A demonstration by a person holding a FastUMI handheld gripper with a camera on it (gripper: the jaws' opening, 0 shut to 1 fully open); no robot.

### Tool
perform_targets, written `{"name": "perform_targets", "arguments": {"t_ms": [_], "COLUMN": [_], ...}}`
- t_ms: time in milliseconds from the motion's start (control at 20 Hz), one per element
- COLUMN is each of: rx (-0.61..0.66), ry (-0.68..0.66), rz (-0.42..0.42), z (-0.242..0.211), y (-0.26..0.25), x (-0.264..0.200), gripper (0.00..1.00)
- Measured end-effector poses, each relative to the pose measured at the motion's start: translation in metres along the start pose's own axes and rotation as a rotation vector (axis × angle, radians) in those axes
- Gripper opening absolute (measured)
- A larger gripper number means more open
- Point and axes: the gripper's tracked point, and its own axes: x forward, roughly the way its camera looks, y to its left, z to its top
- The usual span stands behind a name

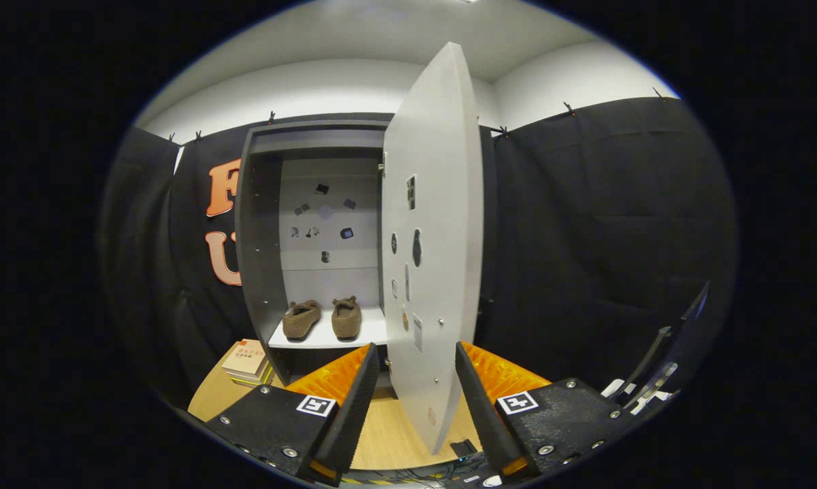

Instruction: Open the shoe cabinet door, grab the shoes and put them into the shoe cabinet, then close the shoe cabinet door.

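Two brown suede slip-on shoes, the left shoe (301, 319) and the right shoe (346, 317), sit side by side, just apart, toes toward the viewer, on the one white shelf (327, 336) low inside the tall dark grey shoe cabinet (259, 224). Nothing else lies on that shelf. The cabinet's pale back panel (327, 224) carries several small dark stickers, and the space above the shoes is bare up to the cabinet's top.

The single light grey cabinet door (432, 238) stands swung wide open on the cabinet's right side, its free edge turned toward the viewer and reaching down between the fingers of the tongs (415, 356). The tongs are spread open, one finger on each side of the door's lower part, neither one clearly pressing on it.

The cabinet stands on a light wooden desk (388, 435). A small stack of books (246, 361) lies on the desk left of the cabinet's foot. Bare wood shows between the fingers, below the door's bottom edge.
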Motion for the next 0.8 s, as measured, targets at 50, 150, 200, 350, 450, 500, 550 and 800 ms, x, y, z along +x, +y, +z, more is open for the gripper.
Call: {"name": "perform_targets", "arguments": {"t_ms": [50,150,200,350,450,500,550,800], "rx": [0.005,0.016,0.022,0.035,0.051,0.059,0.068,0.125], "ry": [0.01,0.02,0.028,0.042,0.051,0.058,0.063,0.087], "rz": [-0.012,-0.039,-0.053,-0.088,-0.098,-0.101,-0.101,-0.058], "z": [-0.003,-0.009,-0.012,-0.021,-0.026,-0.03,-0.034,-0.046], "y": [-0.009,-0.027,-0.036,-0.064,-0.078,-0.084,-0.09,-0.093], "x": [-0.002,-0.001,-0.001,0.002,0.007,0.011,0.015,0.04], "gripper": [0.72,0.72,0.72,0.73,0.73,0.73,0.73,0.75]}}
